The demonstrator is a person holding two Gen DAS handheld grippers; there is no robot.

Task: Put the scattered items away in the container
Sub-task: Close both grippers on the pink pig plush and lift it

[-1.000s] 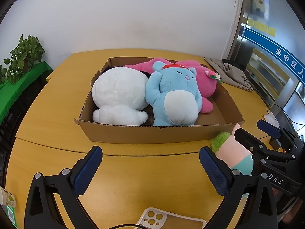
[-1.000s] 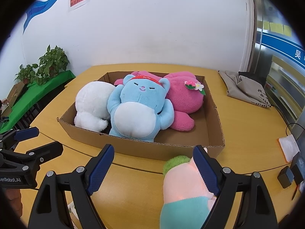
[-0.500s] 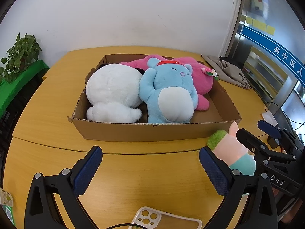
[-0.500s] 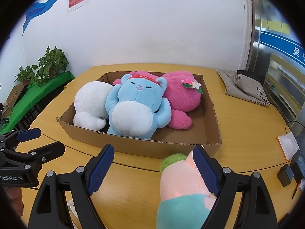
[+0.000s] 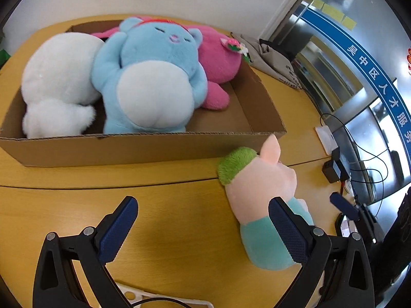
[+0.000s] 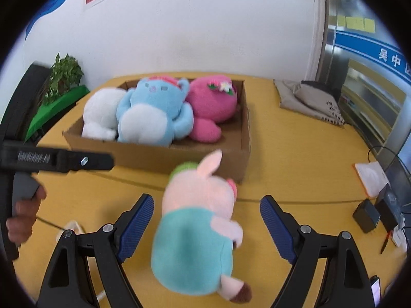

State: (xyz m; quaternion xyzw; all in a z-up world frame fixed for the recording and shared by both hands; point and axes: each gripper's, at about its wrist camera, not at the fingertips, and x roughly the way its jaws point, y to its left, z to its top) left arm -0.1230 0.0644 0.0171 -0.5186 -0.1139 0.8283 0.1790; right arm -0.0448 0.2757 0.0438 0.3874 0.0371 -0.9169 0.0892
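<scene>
- Both grippers are now sitting lower and closer in than a second ago; the pig plush [image 6: 197,220] is now lying between the right gripper [image 6: 206,220] jaws instead of off to one side.
- Right gripper is standing released, pads wide apart on either side of the plush, neither visibly pressing on it.
- Left gripper [image 5: 203,231] is likewise spread wide and holding nothing, hovering over bare table [image 5: 167,220] just left of the plush.
- Pig plush is lying on the table just outside the near right corner of the cardboard box [image 5: 143,148], head toward the box wall.
- Box is already holding a white plush [image 5: 56,82], a blue plush [image 5: 151,82] and a pink plush [image 5: 218,61], side by side.
- Step in hand, judged: reaching for the last loose toy. Next move is calling for closing on its soft body, lifting over the wall, dropping into the free right end.
- Surface is yellow wood; a white wall, a potted plant [image 6: 65,77] and a folded grey bag [image 6: 308,97] are lying beyond.
</scene>
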